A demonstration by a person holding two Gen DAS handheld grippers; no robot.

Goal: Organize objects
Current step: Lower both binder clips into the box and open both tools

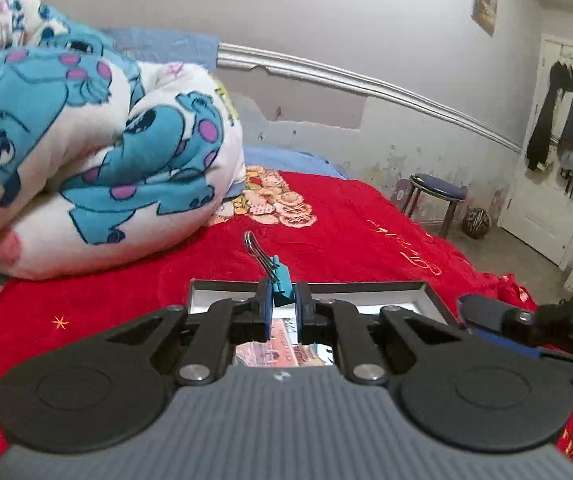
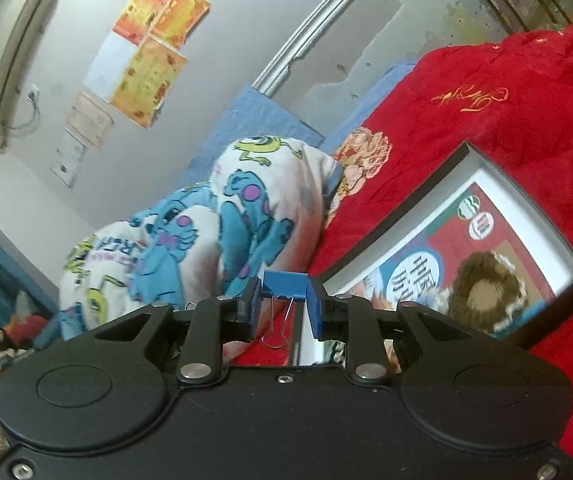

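Left wrist view: I have the left tool (image 1: 284, 304) above a shallow open box (image 1: 426, 292) that lies on the red blanket (image 1: 346, 224) of a bed. The box's far rim runs just behind my fingertips. To the left, a rolled quilt (image 1: 98, 152) printed with blue monsters rises well above the blanket and closes off that side. Ahead and to the right the red blanket lies flat up to the bed's edge, with floor, a stool (image 1: 438, 196) and a white door (image 1: 558, 152) beyond. The right tool enters this view at the right margin, near the box's right corner.

Count: two binder clips, one per tool; one box; one quilt; one stool.

The left tool is closed nearly all the way, its pads pinching a teal binder clip (image 1: 280, 286) whose wire handles stick up and away from me, clear of the blanket.

In the right wrist view, heavily tilted, the right tool (image 2: 284, 298) stands at a narrow gap, clamped across the body of a blue binder clip (image 2: 284, 282); its wire handles hang back toward the camera. The box, with a printed picture inside, lies just right of this tool, the quilt to its left.
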